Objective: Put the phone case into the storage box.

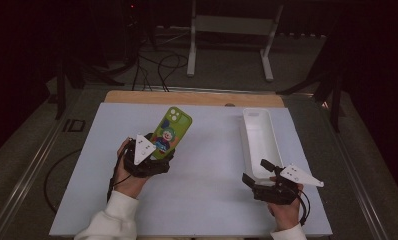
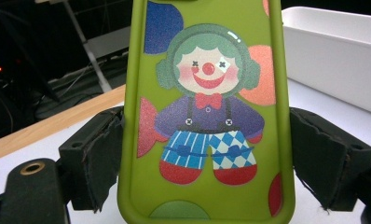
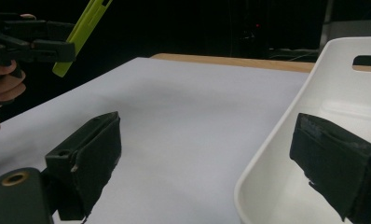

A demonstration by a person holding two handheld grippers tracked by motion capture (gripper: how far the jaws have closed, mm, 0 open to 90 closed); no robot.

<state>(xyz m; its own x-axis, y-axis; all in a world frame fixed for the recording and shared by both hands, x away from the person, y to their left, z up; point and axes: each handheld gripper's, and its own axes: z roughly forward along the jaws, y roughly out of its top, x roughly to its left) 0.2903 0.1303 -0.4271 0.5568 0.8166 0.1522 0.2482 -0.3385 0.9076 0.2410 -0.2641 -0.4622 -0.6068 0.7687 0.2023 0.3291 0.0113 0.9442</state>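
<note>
A green phone case [image 1: 172, 127] with a clown picture [image 2: 207, 93] is held up off the white mat, tilted away from me. My left gripper [image 1: 159, 150] is shut on its two long sides near the lower end, the pads [image 2: 109, 154] pressing against its edges. From the right gripper view the case [image 3: 83, 35] hangs in the air at the upper left. My right gripper [image 1: 257, 171] stands open at the near end of a long white tray [image 1: 247, 140]. One jaw is inside the tray [image 3: 267, 158], the other outside it, and neither pad presses on the rim.
A white mat [image 1: 207, 200] covers most of the wooden table [image 1: 187, 97]. The tray [image 2: 333, 60] lies lengthwise on the right side of the mat. Behind the table stand a white frame [image 1: 192, 50] and cables on the floor.
</note>
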